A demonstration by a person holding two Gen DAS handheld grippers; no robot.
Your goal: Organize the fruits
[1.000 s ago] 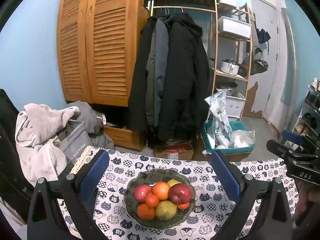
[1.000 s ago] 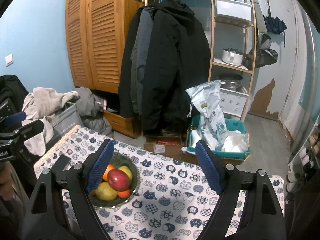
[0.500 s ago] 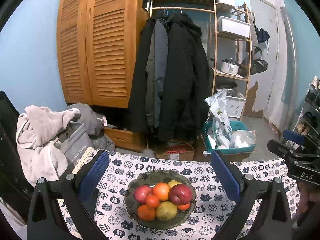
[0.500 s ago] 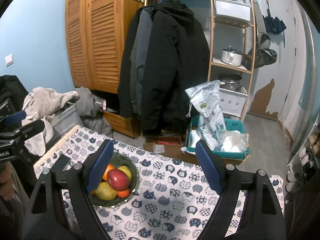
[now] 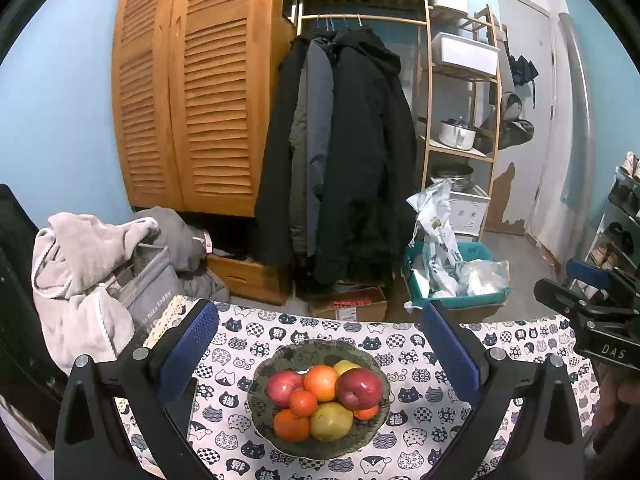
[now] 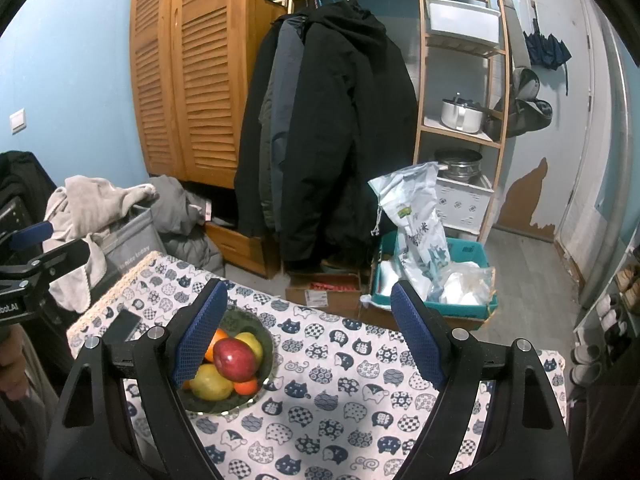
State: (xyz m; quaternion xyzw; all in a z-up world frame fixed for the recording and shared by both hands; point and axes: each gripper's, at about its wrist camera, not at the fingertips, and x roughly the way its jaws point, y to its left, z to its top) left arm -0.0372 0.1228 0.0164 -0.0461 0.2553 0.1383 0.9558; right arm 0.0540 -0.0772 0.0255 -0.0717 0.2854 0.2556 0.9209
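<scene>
Left wrist view: nothing has shifted since the earlier frames; the bowl [image 5: 320, 436] and its fruit sit exactly as before and the left gripper [image 5: 320, 344] hangs in the same place. Its two blue-padded fingers [image 5: 188, 344] stand wide apart with nothing between them, framing the bowl from above. The bowl is a dark, mottled green dish resting on the table [image 5: 420, 460], which wears a white cloth printed with navy cat faces. Heaped in it are eight fruits that I can count: two red apples, the larger and darker one [image 5: 359, 388] on the right of the pile and a paler one [image 5: 284, 387] on the left; four orange citrus fruits, the biggest [image 5: 321, 382] on top; one yellow-green pear [image 5: 331, 421] at the near rim; and a yellow fruit [image 5: 346, 367] peeking out behind. The right gripper [image 5: 592, 312] shows at the right edge, held by a hand.

Right wrist view: again unchanged from the earlier frames. The right gripper [image 6: 310, 338] has its two fingers [image 6: 418, 340] spread wide and empty above bare cloth. The bowl [image 6: 262, 384] lies to the left, partly behind the left-hand finger, with the dark red apple [image 6: 234, 359] on top, glossy and streaked. A dark phone [image 6: 122, 326] lies flat near the table's far left corner.
</scene>
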